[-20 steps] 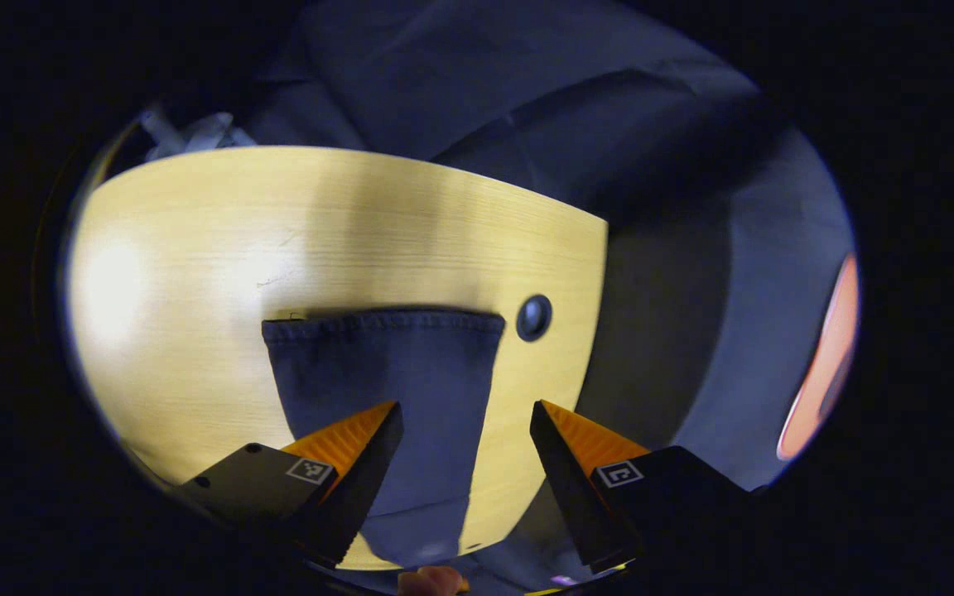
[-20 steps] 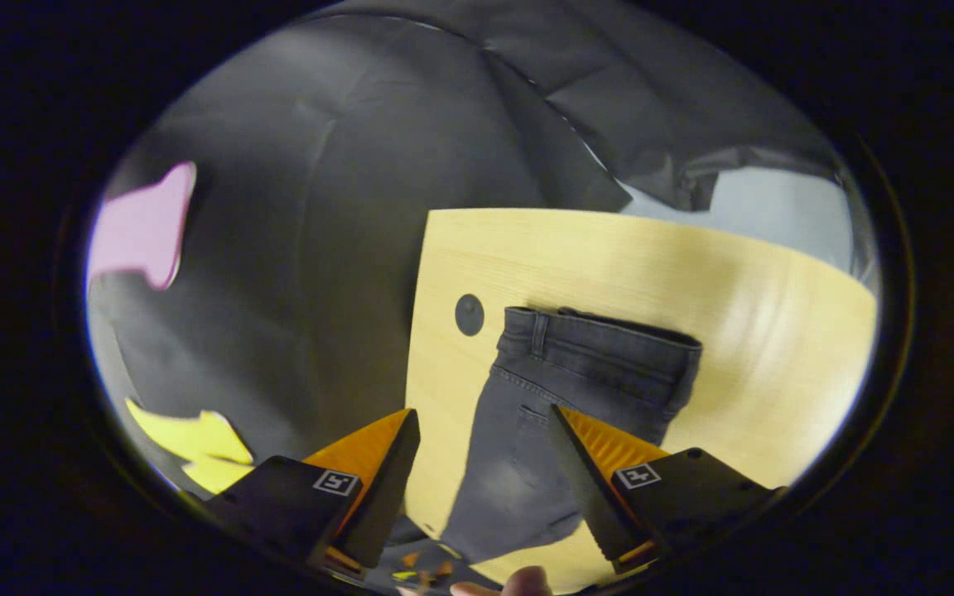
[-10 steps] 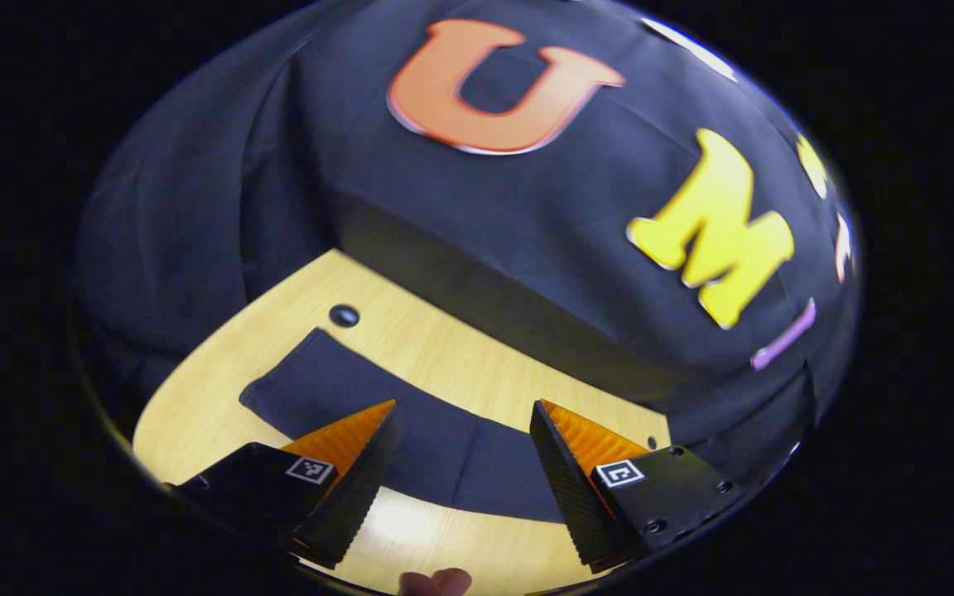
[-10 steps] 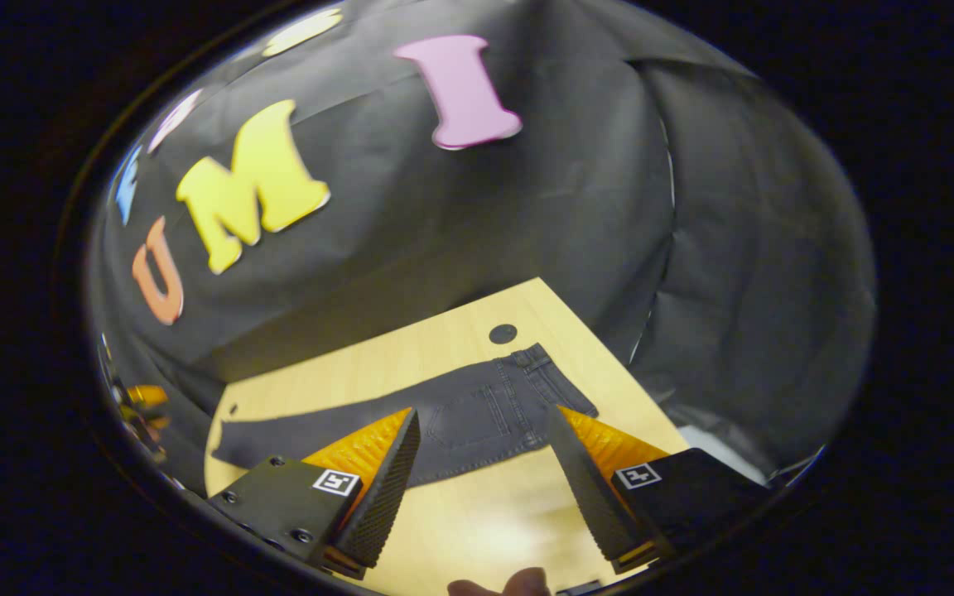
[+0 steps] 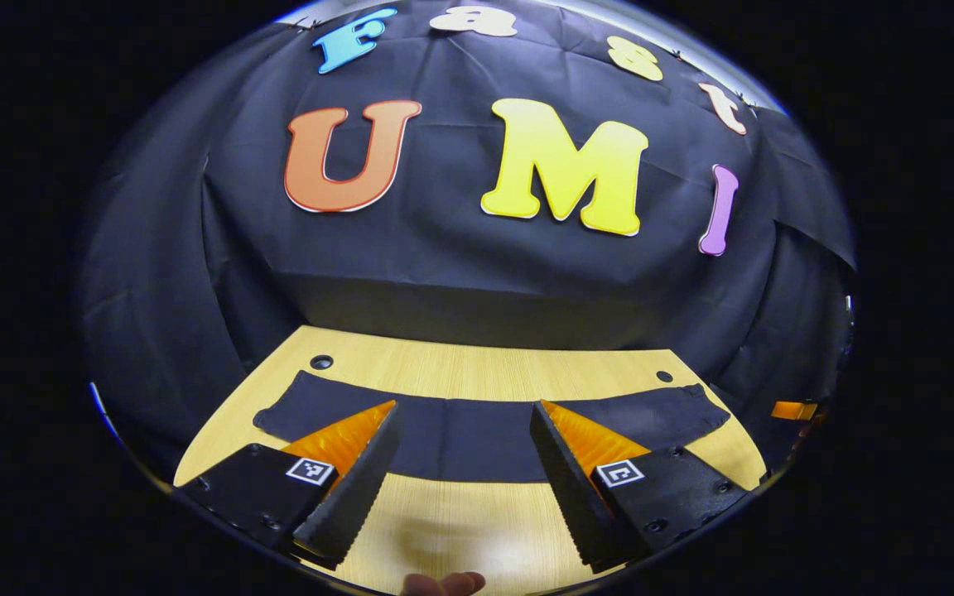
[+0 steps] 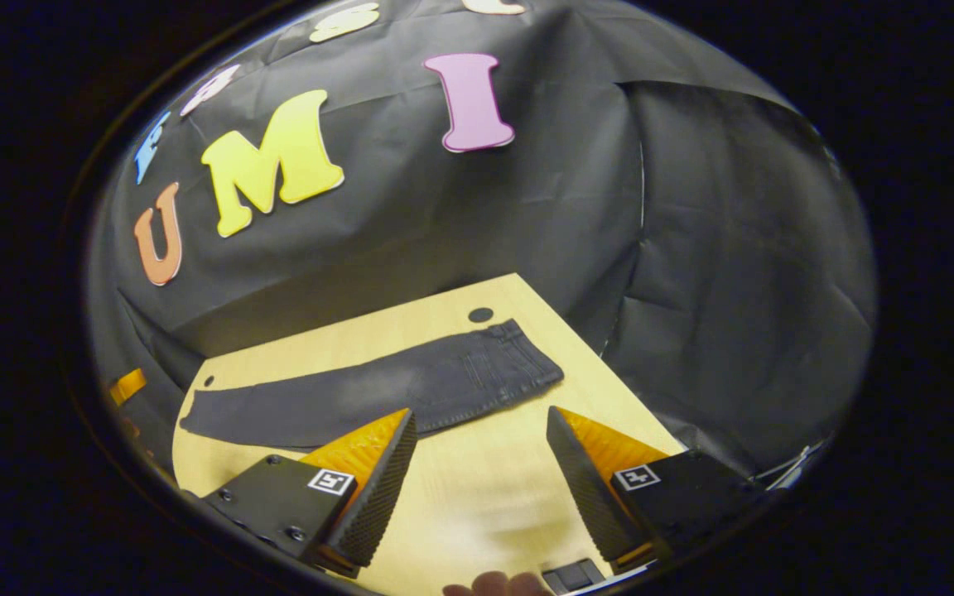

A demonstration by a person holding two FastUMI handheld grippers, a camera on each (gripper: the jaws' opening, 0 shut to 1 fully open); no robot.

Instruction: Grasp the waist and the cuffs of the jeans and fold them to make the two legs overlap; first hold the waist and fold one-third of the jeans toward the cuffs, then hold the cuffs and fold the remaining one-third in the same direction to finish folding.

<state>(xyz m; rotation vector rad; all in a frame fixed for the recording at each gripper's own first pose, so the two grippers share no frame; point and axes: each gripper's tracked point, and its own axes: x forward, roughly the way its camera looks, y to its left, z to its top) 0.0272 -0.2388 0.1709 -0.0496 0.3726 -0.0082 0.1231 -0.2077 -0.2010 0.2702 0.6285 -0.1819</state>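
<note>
The left tool's fingers (image 5: 353,472) cover part of the long dark grey denim jeans (image 5: 477,426), and a fingertip (image 5: 444,583), possibly a thumb, is cut off below.

Right gripper (image 6: 477,463) agape above table (image 6: 485,497); jeans (image 6: 378,389) flat (legs overlapped), untouched.

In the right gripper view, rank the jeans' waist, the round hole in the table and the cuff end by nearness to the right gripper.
From the right gripper:
1. Jeans' waist, ahead, slightly right.
2. Round hole, just beyond the waist.
3. Cuff end, far left across the table.
</note>
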